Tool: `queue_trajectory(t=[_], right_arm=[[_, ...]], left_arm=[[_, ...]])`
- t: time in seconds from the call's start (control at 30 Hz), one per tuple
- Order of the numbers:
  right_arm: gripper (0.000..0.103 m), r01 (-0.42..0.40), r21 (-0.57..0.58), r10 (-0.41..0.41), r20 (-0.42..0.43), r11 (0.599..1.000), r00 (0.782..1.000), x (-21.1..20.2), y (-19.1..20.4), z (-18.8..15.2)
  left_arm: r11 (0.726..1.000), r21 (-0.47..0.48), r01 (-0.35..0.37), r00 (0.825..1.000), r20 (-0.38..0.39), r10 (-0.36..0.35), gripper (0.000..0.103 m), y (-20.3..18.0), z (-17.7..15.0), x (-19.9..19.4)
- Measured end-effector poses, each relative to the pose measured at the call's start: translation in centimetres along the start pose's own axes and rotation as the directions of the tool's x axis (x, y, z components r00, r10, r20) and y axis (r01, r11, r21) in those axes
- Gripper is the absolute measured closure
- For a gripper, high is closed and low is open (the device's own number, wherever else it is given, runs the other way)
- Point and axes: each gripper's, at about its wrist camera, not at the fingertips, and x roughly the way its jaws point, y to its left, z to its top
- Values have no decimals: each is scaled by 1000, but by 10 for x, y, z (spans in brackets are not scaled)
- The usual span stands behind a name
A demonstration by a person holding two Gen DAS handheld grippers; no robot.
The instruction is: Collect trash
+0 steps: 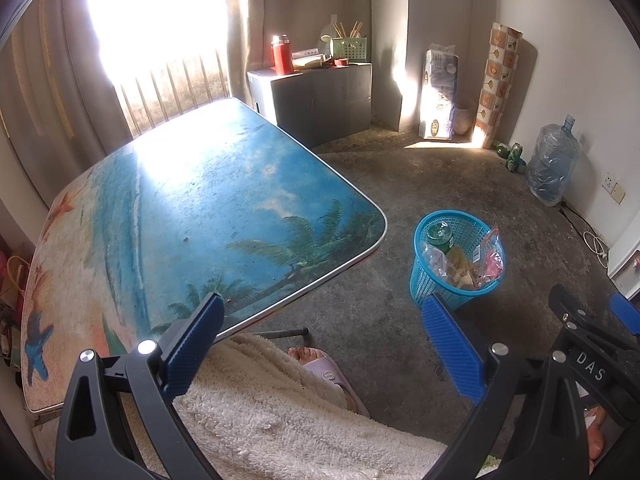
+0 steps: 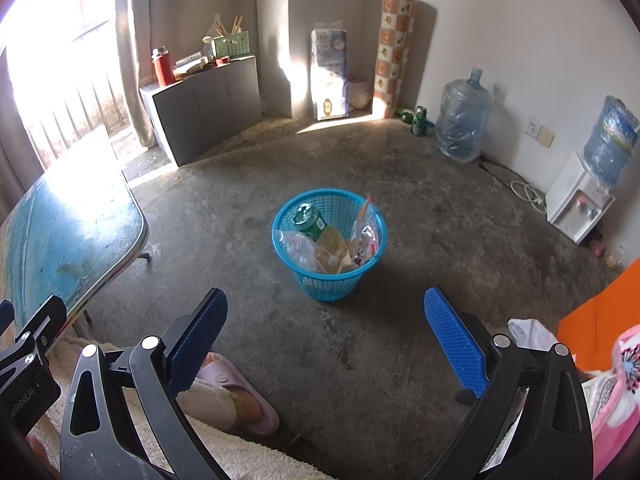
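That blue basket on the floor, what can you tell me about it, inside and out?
The blue wastebasket is round, made of what looks like latticed plastic, wider at its solid rim than at its base. It stands upright on the bare concrete floor, apart from the beach-print table and touching nothing else. It is fairly full: a green can lies near the back, a clear plastic bag sits at one side, yellowish scraps fill the middle, and a pink and clear wrapper sticks up above the rim.

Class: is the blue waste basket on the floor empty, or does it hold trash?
Holds trash: the blue basket contains a green can and plastic wrappers.
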Motion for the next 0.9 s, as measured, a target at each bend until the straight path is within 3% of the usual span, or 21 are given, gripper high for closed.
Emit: queue_trajectory(t=[0.9], right_arm=[[8, -3, 0, 3, -3, 1000, 1000, -1, -2, -1]], left_arm=[[1000, 0, -1, 1000, 0, 1, 6, -1, 1, 0]])
